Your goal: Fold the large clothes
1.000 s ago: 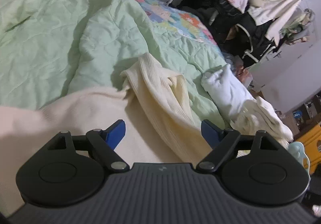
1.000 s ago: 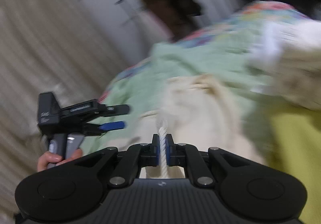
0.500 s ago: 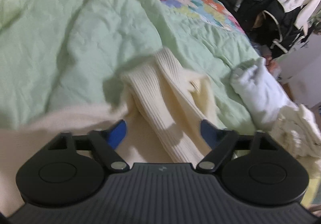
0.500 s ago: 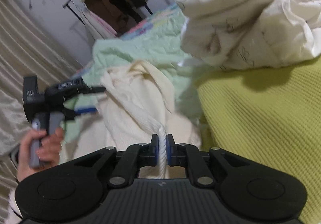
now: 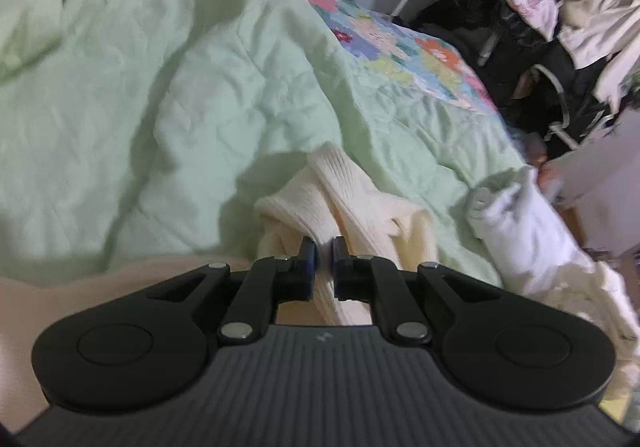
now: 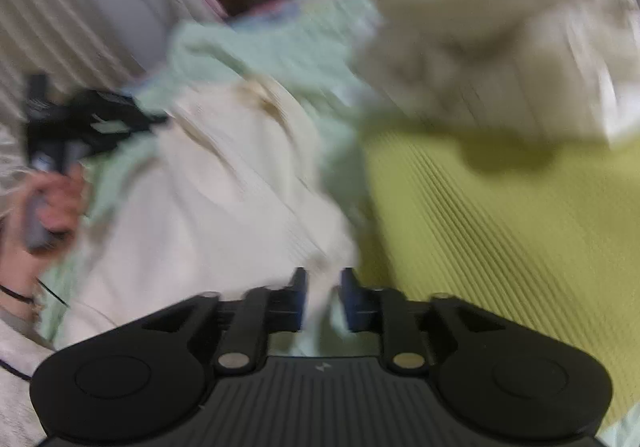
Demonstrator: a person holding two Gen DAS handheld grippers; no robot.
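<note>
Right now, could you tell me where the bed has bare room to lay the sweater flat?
The green quilt is bare left of and beyond the cream sweater. To the right it is crowded: a white bundle and, nearer, a yellow garment.

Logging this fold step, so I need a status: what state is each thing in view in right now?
Left gripper: shut on the cream sweater.
Right gripper: jaws opening, cream fabric between them.
Cream sweater: crumpled on the green quilt, not yet folded.
Yellow-green knit: spread flat.
White garment: bundled.
</note>
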